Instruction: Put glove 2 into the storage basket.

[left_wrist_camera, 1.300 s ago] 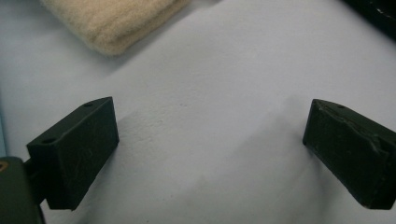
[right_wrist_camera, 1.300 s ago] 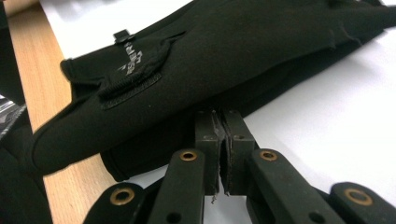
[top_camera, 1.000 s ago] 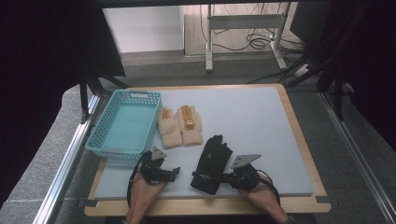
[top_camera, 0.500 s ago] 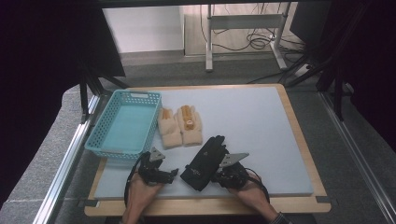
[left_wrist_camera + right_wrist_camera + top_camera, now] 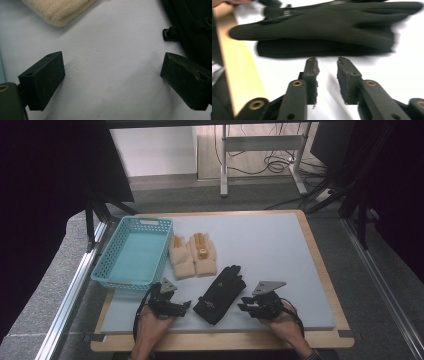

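The left gripper (image 5: 184,305) waits with its fingers (image 5: 41,80) spread wide and released over the bare desk (image 5: 280,250), the black glove (image 5: 220,294) lying just to their right and untouched. On the right, the right gripper (image 5: 243,307) looks to have just let the glove go: its fingers (image 5: 312,72) have been opening, nothing between them, glove flat just ahead. Next likely calls for regrasping it or turning to the cream mittens (image 5: 194,255) beside the blue basket (image 5: 102,270).

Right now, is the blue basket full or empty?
Empty. The high view shows the blue basket with a bare bottom, while the cream gloves and black glove lie outside it.
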`<state>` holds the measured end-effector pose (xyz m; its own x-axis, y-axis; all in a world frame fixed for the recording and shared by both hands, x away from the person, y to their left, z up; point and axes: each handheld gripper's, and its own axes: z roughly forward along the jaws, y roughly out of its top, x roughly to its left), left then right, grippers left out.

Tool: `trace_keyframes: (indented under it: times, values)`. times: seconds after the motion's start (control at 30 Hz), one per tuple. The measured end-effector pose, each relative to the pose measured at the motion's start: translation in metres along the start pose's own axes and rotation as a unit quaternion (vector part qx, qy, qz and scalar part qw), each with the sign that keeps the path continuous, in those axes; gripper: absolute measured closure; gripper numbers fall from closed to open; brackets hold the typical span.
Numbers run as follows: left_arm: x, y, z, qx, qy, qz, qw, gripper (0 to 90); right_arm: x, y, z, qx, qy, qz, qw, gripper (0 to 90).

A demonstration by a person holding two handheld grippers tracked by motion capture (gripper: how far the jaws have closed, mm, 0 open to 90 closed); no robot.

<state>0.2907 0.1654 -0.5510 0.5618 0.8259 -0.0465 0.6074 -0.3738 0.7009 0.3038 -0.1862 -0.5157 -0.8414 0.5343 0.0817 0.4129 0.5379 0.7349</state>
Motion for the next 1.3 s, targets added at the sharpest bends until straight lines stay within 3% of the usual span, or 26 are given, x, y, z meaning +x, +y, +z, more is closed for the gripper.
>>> trace_keyframes:
  times: [0.1,0.13,0.23,0.57,0.7,0.83,1.3]
  values:
    - [0.000,0.000,0.000,0.000,0.000,0.000,1.0000,5.8,-0.014,-0.003,-0.009,-0.001,-0.029,0.011,0.9995,55.5]
    - [0.000,0.000,0.000,0.000,0.000,0.000,1.0000,5.8,-0.025,-0.006,-0.014,-0.002,-0.047,0.021,0.9986,50.6]
    - [0.000,0.000,0.000,0.000,-0.001,0.000,1.0000,5.8,-0.036,-0.010,-0.018,-0.001,-0.066,0.035,0.9972,45.3]
    - [0.000,0.000,0.000,-0.002,-0.001,-0.001,1.0000,5.8,-0.080,-0.035,-0.033,0.000,-0.153,0.083,0.9848,26.4]
    - [0.000,0.000,0.000,-0.002,-0.001,-0.001,1.0000,5.7,-0.083,-0.040,-0.034,-0.007,-0.158,0.083,0.9839,23.8]
    - [0.000,0.000,0.000,-0.002,-0.001,-0.001,1.0000,5.7,-0.080,-0.039,-0.031,0.001,-0.168,0.069,0.9834,21.8]
    - [-0.001,0.003,0.000,0.007,0.001,-0.005,1.0000,5.7,-0.080,-0.040,-0.031,-0.001,-0.173,0.069,0.9824,20.0]
